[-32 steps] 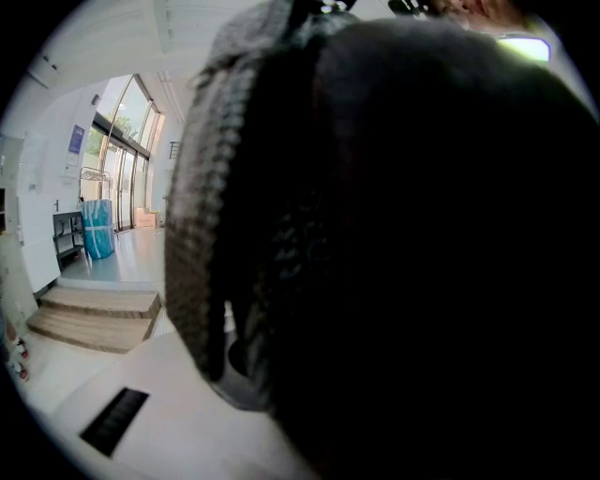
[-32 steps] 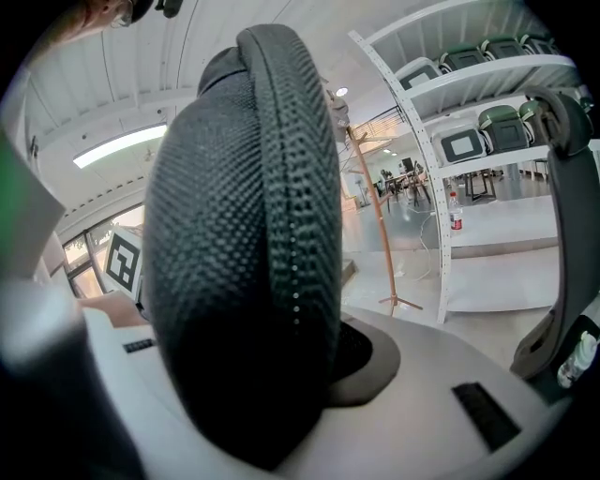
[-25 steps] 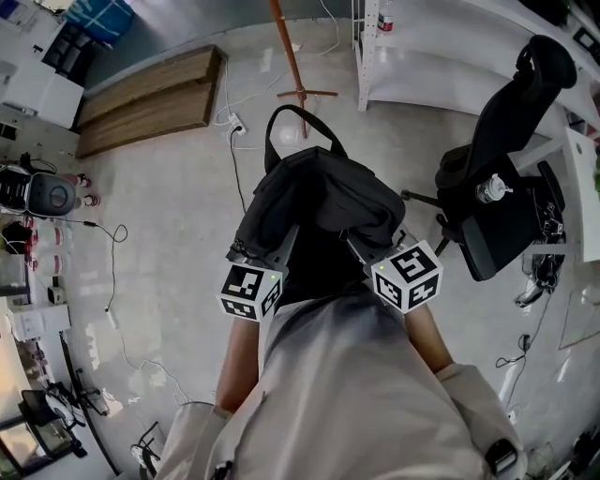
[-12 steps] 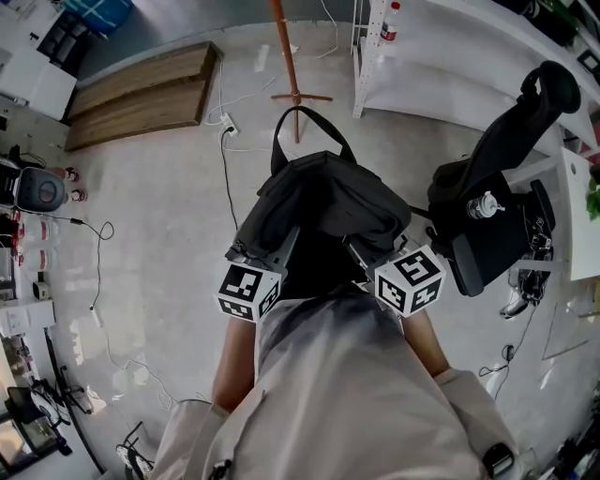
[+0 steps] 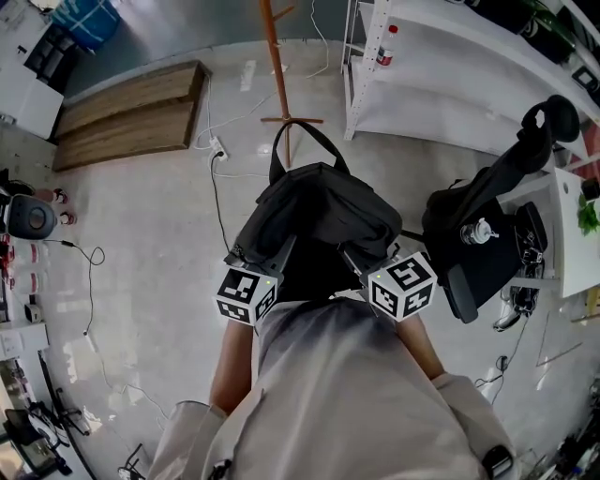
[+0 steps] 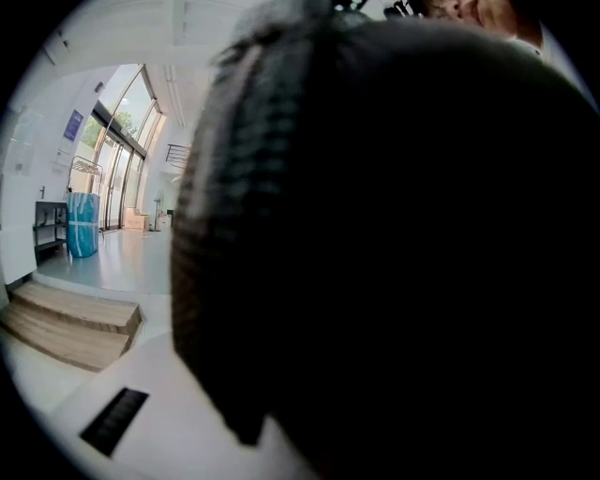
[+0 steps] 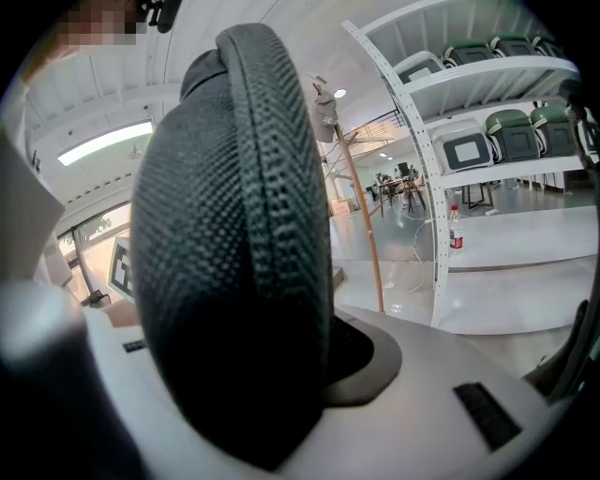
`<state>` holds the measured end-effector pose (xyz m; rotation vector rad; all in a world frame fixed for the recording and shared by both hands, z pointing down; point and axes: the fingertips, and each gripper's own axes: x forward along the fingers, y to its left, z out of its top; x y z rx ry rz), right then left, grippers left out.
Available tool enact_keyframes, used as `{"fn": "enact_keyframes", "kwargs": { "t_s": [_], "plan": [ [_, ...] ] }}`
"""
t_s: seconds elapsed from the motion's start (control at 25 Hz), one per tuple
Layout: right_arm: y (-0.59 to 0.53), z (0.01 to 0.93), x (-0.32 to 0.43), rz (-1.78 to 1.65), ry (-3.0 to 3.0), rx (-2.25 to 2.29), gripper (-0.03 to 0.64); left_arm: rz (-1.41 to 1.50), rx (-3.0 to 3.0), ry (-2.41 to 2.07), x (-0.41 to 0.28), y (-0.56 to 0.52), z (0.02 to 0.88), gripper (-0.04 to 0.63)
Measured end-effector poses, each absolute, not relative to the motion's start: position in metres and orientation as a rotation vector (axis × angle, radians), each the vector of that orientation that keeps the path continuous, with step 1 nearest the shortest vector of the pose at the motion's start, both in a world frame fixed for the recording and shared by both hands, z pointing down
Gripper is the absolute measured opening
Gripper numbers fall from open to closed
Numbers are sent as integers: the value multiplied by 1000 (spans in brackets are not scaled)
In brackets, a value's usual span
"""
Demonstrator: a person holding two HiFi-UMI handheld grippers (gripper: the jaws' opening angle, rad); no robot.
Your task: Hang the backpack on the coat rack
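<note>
Head view looks down on a black woven-fabric backpack [image 5: 319, 211] held clear of the pale glossy floor [image 5: 159, 244] in front of the person; its top loop points toward the orange-brown wooden coat rack [image 5: 275, 56], which stands apart from it. The left gripper [image 5: 265, 255] and right gripper [image 5: 359, 255] hold its near edge from either side. A white shelf unit [image 5: 441, 94] carries a clear bottle with a red cap [image 5: 384, 42]; the blue bin [image 5: 80, 19] hides its contents.

Left gripper view is almost filled by dark fabric, its white fingers [image 6: 159, 431] closed on the backpack, with wooden steps [image 6: 66, 323] to one side. Only the right gripper view shows fingers [image 7: 441, 394] pressed on a padded, ribbed edge of the backpack, and dark-green rounded things [image 7: 511, 127] on the upper shelves; what they are cannot be told. The bottle's label is too small to read.
</note>
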<state>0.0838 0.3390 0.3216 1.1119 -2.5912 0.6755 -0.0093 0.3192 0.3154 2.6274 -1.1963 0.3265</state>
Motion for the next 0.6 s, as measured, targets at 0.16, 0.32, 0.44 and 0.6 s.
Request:
{"fn": "enact_keyframes", "kwargs": {
  "t_s": [0.16,0.32,0.44,0.6],
  "plan": [
    [299,321,72,678,-2583,1116,144,324,2628,-1185,-21,279,315,146],
    [257,314,60,683,-2567,1140,144,328,2634,-1155,-32,235,309,146],
    [225,314,47,694,-2548,1162,144,343,2639,-1115,-45,201,310,146],
    [177,311,34,698,-2521,1206,144,372,2653,-1064,-57,149,308,146]
  ]
}}
